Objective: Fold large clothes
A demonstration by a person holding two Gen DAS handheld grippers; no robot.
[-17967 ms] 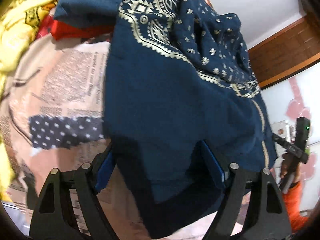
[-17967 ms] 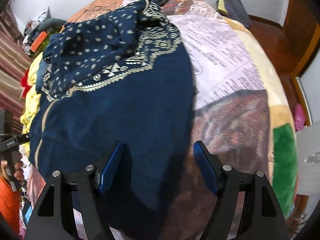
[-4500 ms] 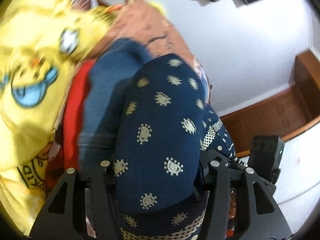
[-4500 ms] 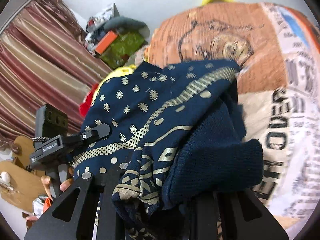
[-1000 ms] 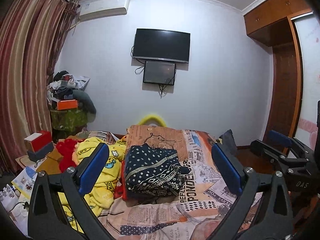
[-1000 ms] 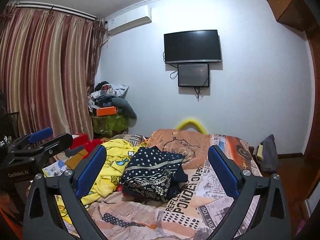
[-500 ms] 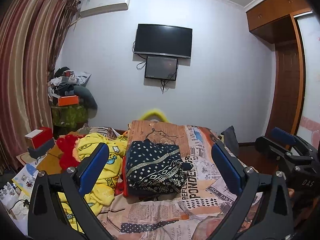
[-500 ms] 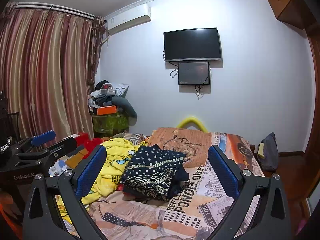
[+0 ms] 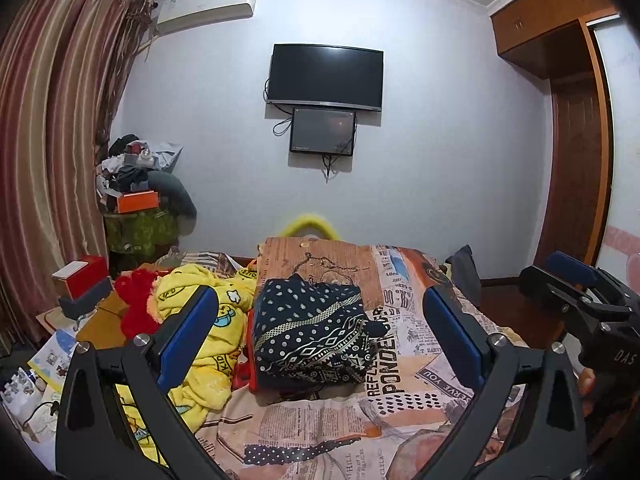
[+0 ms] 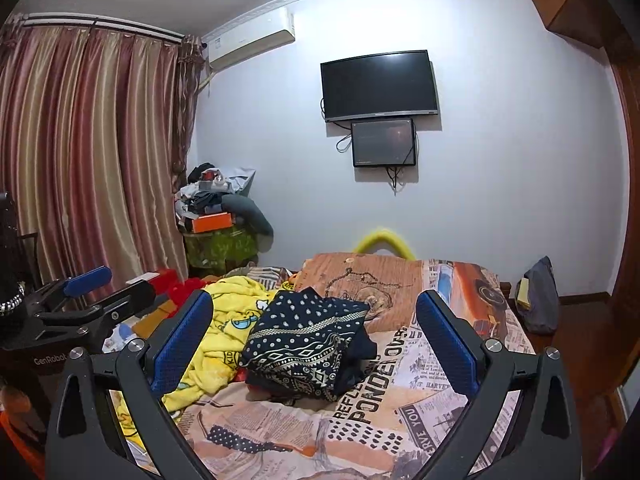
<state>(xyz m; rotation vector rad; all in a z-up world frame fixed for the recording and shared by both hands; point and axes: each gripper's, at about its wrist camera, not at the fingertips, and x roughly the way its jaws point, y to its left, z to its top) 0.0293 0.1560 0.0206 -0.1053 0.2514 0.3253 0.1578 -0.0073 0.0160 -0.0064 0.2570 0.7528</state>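
A folded navy garment with a cream dotted and diamond pattern [image 9: 310, 336] lies on the bed [image 9: 404, 364], on top of a stack of folded clothes; it also shows in the right wrist view [image 10: 304, 350]. My left gripper [image 9: 320, 336] is open and empty, held back from the bed well short of the garment. My right gripper [image 10: 314, 340] is open and empty too, also back from the bed. Each gripper shows at the edge of the other's view: the right one [image 9: 576, 292] and the left one [image 10: 84, 292].
A crumpled yellow cartoon blanket [image 9: 200, 320] and a red item [image 9: 136, 308] lie left of the stack. A cluttered side table [image 9: 138, 216] stands by the striped curtain [image 9: 44, 160]. A TV [image 9: 326, 76] hangs on the far wall. A wooden wardrobe [image 9: 576, 152] is at the right.
Both grippers have drifted slightly; the view sits a little closer to the bed. The folded garment has not moved. Both grippers stay open and empty.
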